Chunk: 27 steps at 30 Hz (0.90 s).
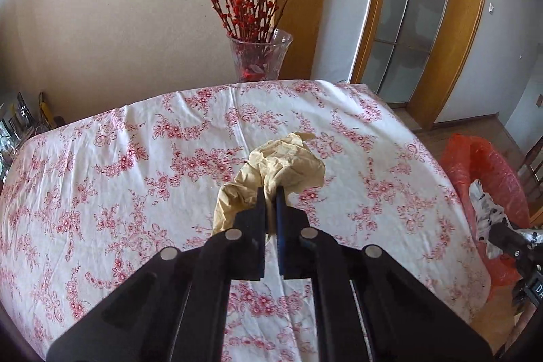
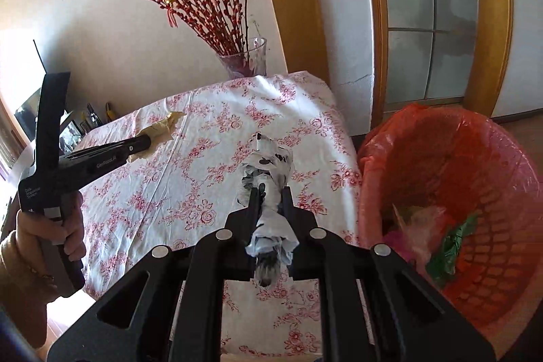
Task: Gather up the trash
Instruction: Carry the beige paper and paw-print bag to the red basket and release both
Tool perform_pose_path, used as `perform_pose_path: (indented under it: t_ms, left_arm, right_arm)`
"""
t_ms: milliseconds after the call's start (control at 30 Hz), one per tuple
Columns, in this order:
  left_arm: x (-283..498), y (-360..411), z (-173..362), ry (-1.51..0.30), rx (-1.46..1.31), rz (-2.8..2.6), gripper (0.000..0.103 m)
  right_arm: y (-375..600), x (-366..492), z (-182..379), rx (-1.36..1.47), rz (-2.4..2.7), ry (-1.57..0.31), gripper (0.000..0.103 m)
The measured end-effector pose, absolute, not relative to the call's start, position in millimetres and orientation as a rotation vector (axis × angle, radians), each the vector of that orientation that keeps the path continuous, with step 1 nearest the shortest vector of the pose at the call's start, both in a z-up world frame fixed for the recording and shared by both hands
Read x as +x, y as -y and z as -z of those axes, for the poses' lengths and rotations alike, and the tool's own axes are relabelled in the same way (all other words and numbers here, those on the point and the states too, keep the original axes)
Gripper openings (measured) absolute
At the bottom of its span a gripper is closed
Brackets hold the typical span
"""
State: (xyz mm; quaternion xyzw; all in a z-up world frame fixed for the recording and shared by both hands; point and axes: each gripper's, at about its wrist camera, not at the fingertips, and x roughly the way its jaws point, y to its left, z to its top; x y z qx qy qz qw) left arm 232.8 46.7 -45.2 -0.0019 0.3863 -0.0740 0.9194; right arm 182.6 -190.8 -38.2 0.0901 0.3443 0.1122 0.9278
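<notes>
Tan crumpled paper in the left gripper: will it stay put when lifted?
Probably. The tan crumpled paper looks light and soft, and the left gripper is shut on a bunched part. Its loose end may flop, though it seems unlikely to slip.

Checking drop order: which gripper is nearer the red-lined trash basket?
Right. The right gripper, shut on a black-and-white wrapper, is just beside the trash basket. The left gripper, clamping tan paper, is farther off, across the table.

A table (image 1: pixel 101 192) draped in a white cloth (image 1: pixel 373 131) with red flowers. A crumpled tan paper (image 1: pixel 281 165) is on it near the middle; whether it rests on the cloth or is lifted clear I cannot tell. A glass vase (image 1: pixel 259 56) stands at the far edge.
</notes>
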Motion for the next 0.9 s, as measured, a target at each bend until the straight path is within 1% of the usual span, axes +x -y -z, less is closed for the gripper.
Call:
perform_pose_path:
  t_ms: [333,900]
  left_arm:
    - [208.1,15.9,20.1,-0.748,0.013,0.283,0.006]
    - [183.9,108.8,12.8,-0.741,0.035,0.465,0.006]
  right_arm:
    - [243.1,161.6,21.6,0.24,-0.125,-0.637,0.013]
    - [317.4,132.9,14.5,0.328,0.039,-0.559,0.013]
